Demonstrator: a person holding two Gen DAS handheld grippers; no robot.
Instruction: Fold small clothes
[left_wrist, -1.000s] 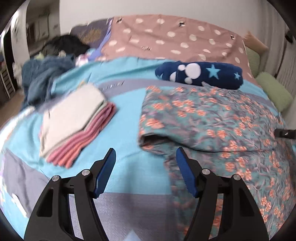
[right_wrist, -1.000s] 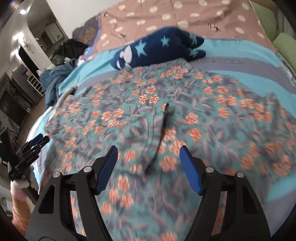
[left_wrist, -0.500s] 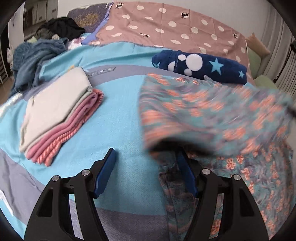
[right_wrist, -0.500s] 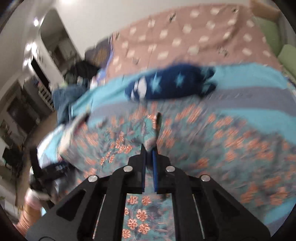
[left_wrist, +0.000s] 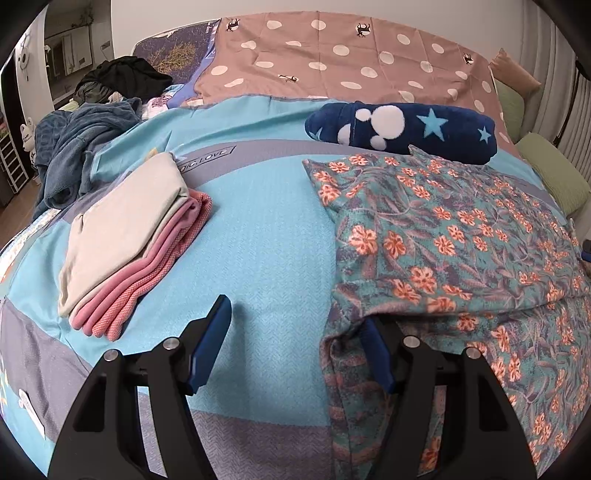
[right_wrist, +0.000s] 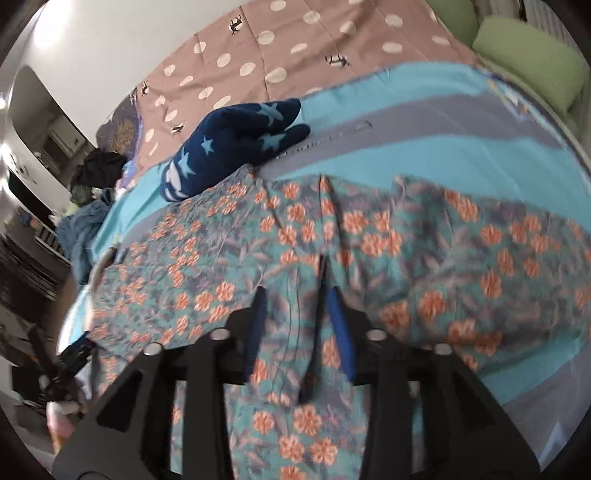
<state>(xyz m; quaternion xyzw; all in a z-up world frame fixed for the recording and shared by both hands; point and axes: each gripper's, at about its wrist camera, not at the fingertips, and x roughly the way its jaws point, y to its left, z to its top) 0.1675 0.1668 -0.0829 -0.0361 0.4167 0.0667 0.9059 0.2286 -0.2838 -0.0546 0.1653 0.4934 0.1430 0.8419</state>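
A teal garment with orange flowers (left_wrist: 454, 236) lies on the right half of the bed, its top layer folded over the lower one. My left gripper (left_wrist: 295, 339) is open at the garment's left edge; its right finger (left_wrist: 375, 350) sits under the lip of the fold, and the left finger is over bare cover. In the right wrist view the same floral garment (right_wrist: 406, 243) fills the middle. My right gripper (right_wrist: 297, 314) hovers low over it with jaws opening. A raised crease of cloth (right_wrist: 322, 273) runs between the fingers, and the pads stand clear of it.
A stack of folded clothes (left_wrist: 125, 236), cream on pink, lies left on the turquoise and grey bed cover (left_wrist: 266, 229). A navy plush roll with stars (left_wrist: 402, 127) lies behind the garment. Loose dark clothes (left_wrist: 85, 144) are heaped far left, and green pillows (left_wrist: 550, 177) sit at the right.
My right gripper shut on a fold of the floral garment, swept it sideways, and its jaws now part again. The garment's top layer has settled flat. The left gripper stayed put.
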